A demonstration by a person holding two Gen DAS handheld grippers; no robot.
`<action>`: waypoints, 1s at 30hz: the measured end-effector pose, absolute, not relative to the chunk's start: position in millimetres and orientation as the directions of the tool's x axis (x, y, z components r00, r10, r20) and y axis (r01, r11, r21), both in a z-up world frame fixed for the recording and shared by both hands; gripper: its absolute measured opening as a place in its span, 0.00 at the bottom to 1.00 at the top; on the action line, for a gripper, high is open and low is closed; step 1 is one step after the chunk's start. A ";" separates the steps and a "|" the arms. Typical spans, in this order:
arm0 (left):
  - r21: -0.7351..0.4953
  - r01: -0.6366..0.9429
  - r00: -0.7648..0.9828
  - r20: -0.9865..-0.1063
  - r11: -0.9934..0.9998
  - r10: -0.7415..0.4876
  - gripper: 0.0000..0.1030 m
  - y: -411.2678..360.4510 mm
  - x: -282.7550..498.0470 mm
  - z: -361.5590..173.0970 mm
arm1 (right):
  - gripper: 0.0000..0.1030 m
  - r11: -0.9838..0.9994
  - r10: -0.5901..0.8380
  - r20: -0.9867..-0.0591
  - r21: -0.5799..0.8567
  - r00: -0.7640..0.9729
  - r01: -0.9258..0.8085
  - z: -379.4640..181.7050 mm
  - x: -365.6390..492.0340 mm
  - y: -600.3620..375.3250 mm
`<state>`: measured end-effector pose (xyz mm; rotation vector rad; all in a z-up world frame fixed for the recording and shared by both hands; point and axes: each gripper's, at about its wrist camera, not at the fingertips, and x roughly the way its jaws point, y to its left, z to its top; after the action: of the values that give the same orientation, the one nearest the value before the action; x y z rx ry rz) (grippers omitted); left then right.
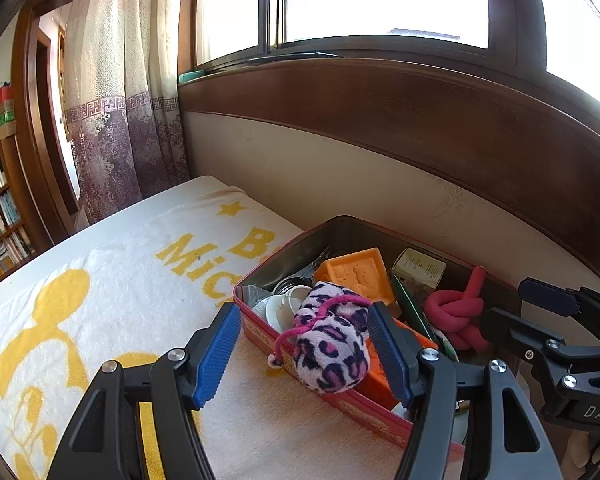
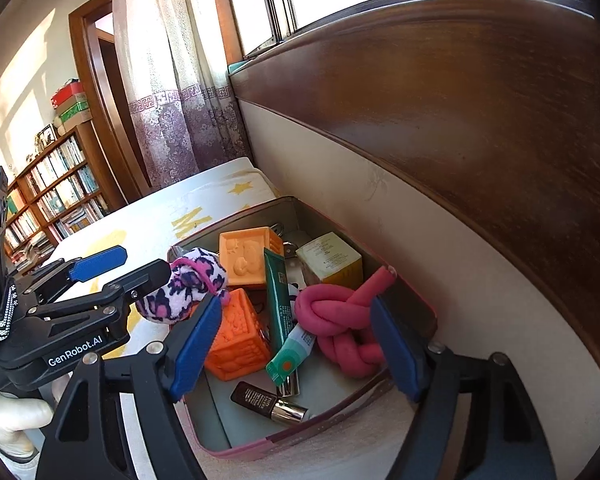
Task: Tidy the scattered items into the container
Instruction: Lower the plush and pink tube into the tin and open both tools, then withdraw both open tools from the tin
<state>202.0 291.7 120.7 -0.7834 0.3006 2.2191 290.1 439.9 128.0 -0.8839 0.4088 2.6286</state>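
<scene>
**Mia:** Look at the left gripper (image 1: 302,354). Its two blue pads are wide apart. The fuzzy pink spotted toy (image 1: 332,340) sits between them, but the pads do not press on it.

**Ben:** So is it holding the toy?

**Mia:** No. The toy lies on the near edge of the red tin box (image 1: 380,412), half in and half hanging over. Its pink string (image 1: 284,338) dangles down the outside.

**Ben:** And the right gripper (image 2: 296,346)?

**Mia:** Its pads are wide apart too. The pink knotted rope (image 2: 340,324) is between them. It rests in the box, and I see a gap on the left side. On the right side I cannot tell if the pad touches it.

**Ben:** What else is in the box?

**Mia:** Two orange blocks. One orange block (image 2: 240,336) is near the front, and the other orange block (image 2: 248,256) is behind it. A green tube (image 2: 282,312) lies beside them. A dark little bottle (image 2: 270,400) with a silver cap lies on the bottom at the front. A yellow and white carton (image 2: 328,258) stands at the back. From the left side I also see a white cup (image 1: 282,308).

**Ben:** Where does the box sit?

**Mia:** On a white towel with yellow letters (image 1: 120,292), right next to the wall (image 1: 340,184). Above it is a window (image 1: 380,0). A curtain (image 1: 124,120) hangs to the left, and a bookshelf (image 2: 56,196) stands far back.
</scene>
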 end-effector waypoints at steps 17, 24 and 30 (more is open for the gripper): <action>-0.092 -0.613 -0.584 -0.617 -0.785 0.528 0.82 239.4 219.6 130.1 | 0.80 -0.917 0.221 -0.615 0.133 -0.757 -0.376 146.3 310.9 405.3; -0.055 -0.611 -0.614 -0.597 -0.790 0.516 1.00 236.9 239.4 137.8 | 0.80 -0.916 0.237 -0.619 0.113 -0.749 -0.384 147.1 322.8 398.1; -0.115 -0.642 -0.555 -0.613 -0.758 0.563 1.00 240.0 246.8 141.5 | 0.80 -0.909 0.257 -0.615 0.106 -0.745 -0.402 147.8 333.7 399.5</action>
<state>246.8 240.0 141.5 -0.8438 0.1588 2.2869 333.7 399.5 147.8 -0.8756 0.3306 2.6217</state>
